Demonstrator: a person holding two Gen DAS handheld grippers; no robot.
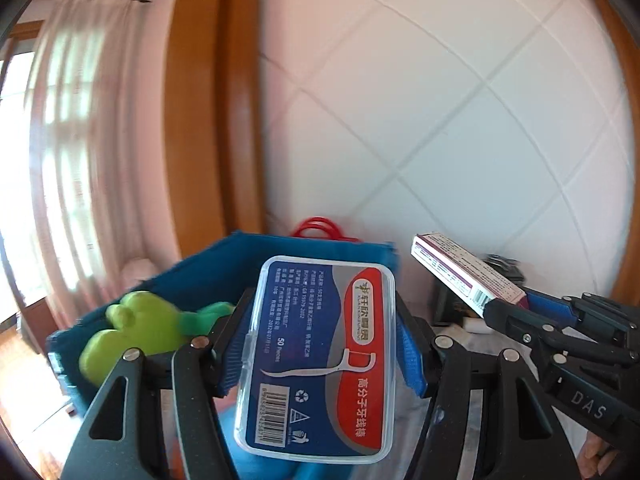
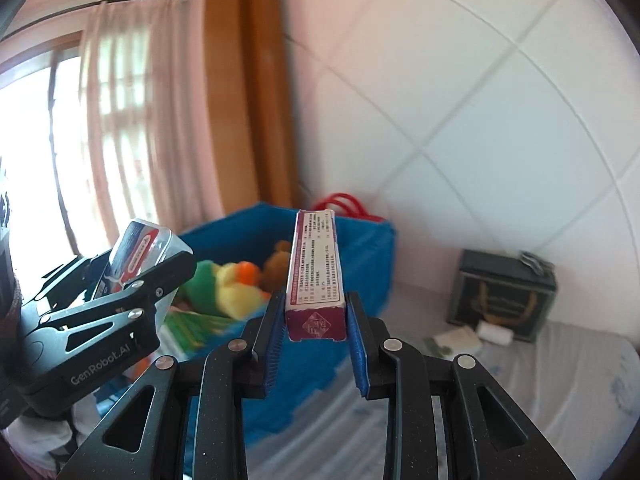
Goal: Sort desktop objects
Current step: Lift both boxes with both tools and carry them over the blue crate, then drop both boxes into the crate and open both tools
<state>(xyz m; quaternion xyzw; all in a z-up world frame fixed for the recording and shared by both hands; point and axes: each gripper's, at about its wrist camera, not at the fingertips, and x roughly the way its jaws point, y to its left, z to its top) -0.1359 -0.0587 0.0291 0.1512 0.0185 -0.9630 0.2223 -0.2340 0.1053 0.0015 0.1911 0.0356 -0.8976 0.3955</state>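
- Two grips are loaded at once: the left gripper (image 1: 320, 344) is clamped across the sides of a clear floss pick box (image 1: 320, 356), and the right gripper (image 2: 316, 336) is clamped on the bottom end of a long maroon carton (image 2: 316, 272), which sticks out ahead of it.
- Both things are up in the air, just in front of the blue fabric bin (image 2: 364, 264), so I'd say this is the carry-to-bin step of the sort.
- Next move probably calls for getting each item past the bin's near edge and above the opening before the jaws let go. The carton is long, so tipping it in end-first looks safest.
- The bin already has plush toys (image 2: 232, 284) inside.
- Hard to make out: the bin and toys are smeared by blur, the bin's floor is hidden, and the table (image 2: 560, 392) is only partly in view, with a dark box (image 2: 500, 292) by its far edge.
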